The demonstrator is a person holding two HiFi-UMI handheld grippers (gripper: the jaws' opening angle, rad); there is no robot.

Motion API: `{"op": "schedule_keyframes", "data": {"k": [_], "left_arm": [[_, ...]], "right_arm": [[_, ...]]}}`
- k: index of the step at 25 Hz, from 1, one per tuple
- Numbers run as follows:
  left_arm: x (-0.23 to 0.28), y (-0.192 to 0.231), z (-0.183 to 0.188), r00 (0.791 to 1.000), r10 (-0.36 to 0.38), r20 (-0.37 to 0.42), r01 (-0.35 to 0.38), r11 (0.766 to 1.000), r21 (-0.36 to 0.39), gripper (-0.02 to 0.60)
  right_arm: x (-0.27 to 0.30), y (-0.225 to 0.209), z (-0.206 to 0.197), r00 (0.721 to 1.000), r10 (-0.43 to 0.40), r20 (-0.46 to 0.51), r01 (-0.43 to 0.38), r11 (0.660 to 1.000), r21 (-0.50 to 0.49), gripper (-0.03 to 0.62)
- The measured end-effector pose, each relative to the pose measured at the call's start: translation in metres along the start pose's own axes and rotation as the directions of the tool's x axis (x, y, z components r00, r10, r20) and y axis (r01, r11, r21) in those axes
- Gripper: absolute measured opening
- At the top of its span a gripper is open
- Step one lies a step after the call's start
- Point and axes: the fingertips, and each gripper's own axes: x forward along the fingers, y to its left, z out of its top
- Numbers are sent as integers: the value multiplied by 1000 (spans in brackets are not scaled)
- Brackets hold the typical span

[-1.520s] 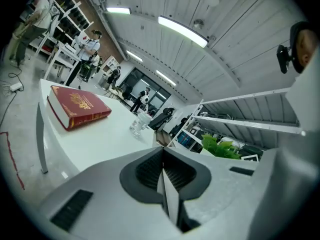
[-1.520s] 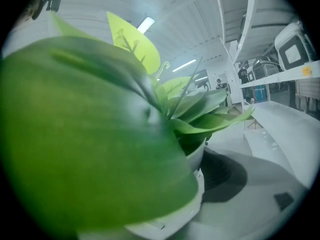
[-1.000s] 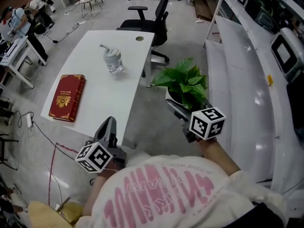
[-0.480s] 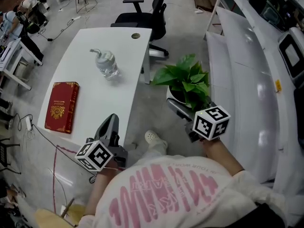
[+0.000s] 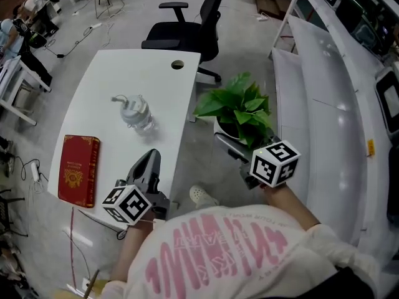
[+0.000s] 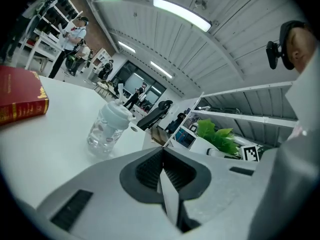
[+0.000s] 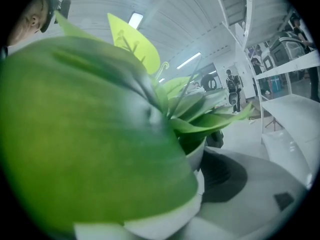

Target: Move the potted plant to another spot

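One potted plant, one red book, one bottle, one white table. Two grippers: right gripper clamped on the pot's rim, plant over the floor right of the table; left gripper jaws fully together, empty, at the table's near edge.

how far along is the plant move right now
Done: the potted plant is gripped, with the right claw shut on its pot rim, and it hangs over the floor beside the table. In hand: carrying it. Left: setting it down on a new spot and letting go; no spot is evident yet. The left claw is shut and empty.
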Motion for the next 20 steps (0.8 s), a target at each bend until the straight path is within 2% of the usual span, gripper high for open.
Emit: {"op": "schedule_keyframes", "data": {"k": [3, 9, 20], "left_arm": [[21, 0, 16, 1000, -15, 10, 15, 1000, 21, 3], [42, 11, 40, 999, -2, 33, 1, 999, 42, 3], [44, 50, 59, 990, 97, 98, -101, 994, 30, 3]], "right_arm": [[19, -9, 11, 1000, 10, -8, -10, 1000, -3, 509], [57, -20, 27, 999, 37, -30, -37, 999, -16, 509], [124, -28, 33, 992, 107, -72, -110, 993, -41, 509]]}}
